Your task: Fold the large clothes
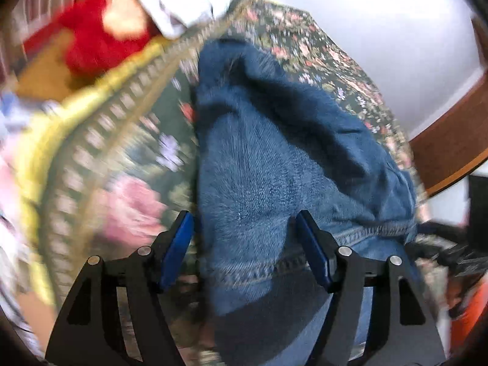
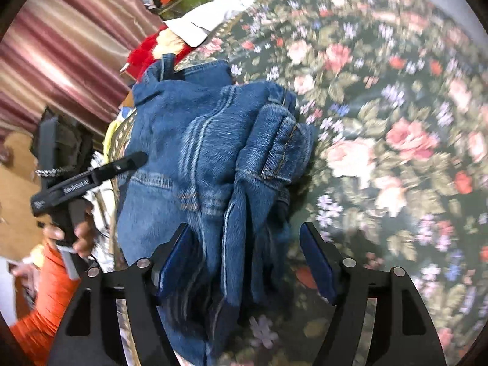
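The jeans lie bunched on a flowered bedspread. Each hand-held gripper, left and right, stands open astride denim, gripping nothing. Beyond are a red plush toy, striped curtain and white wall.

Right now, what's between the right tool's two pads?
Bunched blue jeans sit between the right tool's open pads, over the floral bedspread; the right wrist view shows it.
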{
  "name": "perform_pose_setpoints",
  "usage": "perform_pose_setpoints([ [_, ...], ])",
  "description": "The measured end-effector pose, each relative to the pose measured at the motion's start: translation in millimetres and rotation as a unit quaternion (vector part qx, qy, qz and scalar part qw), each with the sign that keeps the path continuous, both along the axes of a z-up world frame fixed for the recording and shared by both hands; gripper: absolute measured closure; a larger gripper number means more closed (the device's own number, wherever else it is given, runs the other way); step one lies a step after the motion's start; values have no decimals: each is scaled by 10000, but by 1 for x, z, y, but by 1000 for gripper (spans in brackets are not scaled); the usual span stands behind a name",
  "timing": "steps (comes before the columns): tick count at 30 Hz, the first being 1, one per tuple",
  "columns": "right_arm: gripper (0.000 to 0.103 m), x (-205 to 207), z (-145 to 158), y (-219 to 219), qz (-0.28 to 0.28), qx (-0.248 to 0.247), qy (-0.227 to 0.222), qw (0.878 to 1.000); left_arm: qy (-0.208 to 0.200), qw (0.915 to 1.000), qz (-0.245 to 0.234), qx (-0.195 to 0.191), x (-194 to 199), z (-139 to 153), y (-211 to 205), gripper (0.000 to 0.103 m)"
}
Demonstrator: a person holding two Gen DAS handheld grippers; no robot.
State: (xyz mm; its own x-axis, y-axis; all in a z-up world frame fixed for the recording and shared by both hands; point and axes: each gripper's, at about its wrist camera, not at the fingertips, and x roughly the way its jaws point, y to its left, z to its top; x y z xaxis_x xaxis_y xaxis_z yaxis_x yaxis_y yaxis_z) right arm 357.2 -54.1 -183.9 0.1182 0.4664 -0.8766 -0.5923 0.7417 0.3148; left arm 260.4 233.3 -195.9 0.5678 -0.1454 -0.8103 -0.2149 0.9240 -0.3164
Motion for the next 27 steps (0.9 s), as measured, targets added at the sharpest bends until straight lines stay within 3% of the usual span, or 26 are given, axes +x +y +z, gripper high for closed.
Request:
perform_pose_setpoints([
  [3,32,-5,29,-5,78,125,-565,9983,-246,9975,-8,666,-7,29,0,34],
  [7,32,-2,54,9,32,304,-1143,9930,-637,9906,-73,1208,-7,56,0,34],
  [12,32,5,59,53,275,306,-1414,9891,-408,9875,-266,1499,33,47,-1,34],
  [17,33,11,27,90,673,-149,-1486,9865,-266,9886,-349,1443,77,26,-10,34],
  [21,33,20,-6,90,791,-680,-1697,9800,13,9911,-309,1291,109,4,-10,32],
  [24,33,28,-23,77,834,-723,-1626,9805,169,9878,-377,1499,124,-16,-16,23],
  [27,33,33,-27,60,767,-533,-1411,9856,135,9829,-485,1769,123,-18,-25,21],
])
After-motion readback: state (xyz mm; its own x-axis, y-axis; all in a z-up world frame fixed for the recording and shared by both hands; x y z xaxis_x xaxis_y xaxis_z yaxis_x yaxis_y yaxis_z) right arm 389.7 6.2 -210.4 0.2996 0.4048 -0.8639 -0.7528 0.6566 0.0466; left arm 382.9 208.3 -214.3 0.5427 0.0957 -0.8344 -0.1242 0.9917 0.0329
